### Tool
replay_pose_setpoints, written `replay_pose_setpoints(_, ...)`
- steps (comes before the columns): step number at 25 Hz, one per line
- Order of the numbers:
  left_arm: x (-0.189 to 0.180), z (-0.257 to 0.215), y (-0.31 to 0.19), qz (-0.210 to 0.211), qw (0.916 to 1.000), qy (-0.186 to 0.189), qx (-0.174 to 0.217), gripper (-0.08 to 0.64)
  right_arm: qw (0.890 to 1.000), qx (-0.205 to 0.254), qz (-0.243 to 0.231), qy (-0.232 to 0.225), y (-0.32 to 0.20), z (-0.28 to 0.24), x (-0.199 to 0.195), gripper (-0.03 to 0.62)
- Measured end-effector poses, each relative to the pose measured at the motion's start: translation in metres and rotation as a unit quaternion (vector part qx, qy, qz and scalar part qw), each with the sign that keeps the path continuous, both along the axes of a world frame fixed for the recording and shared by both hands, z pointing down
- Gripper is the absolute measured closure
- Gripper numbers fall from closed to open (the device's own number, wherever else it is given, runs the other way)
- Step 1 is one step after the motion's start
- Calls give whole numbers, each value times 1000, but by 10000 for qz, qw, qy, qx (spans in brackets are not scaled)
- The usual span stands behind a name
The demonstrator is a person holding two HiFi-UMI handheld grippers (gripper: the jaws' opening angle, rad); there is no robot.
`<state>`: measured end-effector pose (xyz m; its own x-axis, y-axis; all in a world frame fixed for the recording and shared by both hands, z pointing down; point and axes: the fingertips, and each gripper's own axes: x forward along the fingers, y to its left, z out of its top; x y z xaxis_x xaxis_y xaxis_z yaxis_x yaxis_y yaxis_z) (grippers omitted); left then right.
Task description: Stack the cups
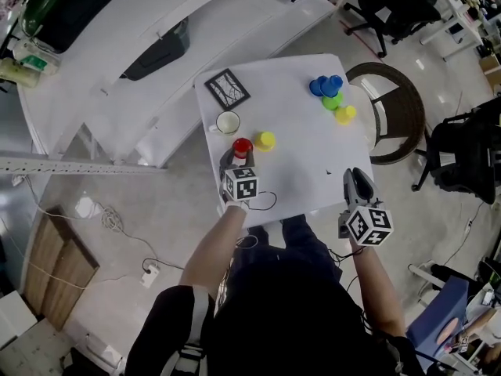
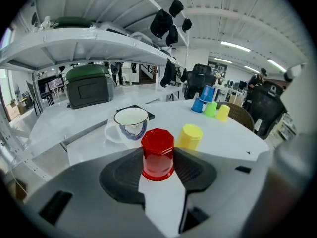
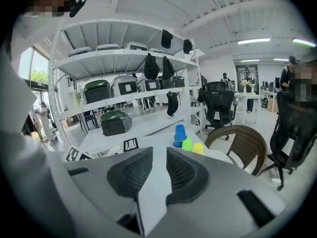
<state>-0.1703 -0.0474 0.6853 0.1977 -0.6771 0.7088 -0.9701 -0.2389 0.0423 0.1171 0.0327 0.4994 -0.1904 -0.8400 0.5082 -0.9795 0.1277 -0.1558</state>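
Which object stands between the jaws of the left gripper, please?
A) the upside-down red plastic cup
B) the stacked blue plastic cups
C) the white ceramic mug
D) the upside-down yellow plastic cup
A: the left gripper view shows the upside-down red plastic cup between the jaws of the left gripper, pads against its sides, while the yellow plastic cup and the white ceramic mug stand beyond it.
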Motion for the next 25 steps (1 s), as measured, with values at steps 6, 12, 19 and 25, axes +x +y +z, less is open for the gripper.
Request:
replay_pose_setpoints(6,9,-41,32,596,9974,237,324,376,9997,191,-3,-129,-12,-4,-9,511)
replay_pose_setpoints(12,48,-88,45,1281,9882,589,595,376,9990,238,80,-365,-14,3,-8,517)
replay_pose_setpoints(19,113,-150,28,1830,9734,974,972,376,9976,300,139,-610,-21,9,13,525)
replay_pose_setpoints(25,172,-176,6,2044,9674,846,1232,376,9967,291,147,-741,-29,10,53,529)
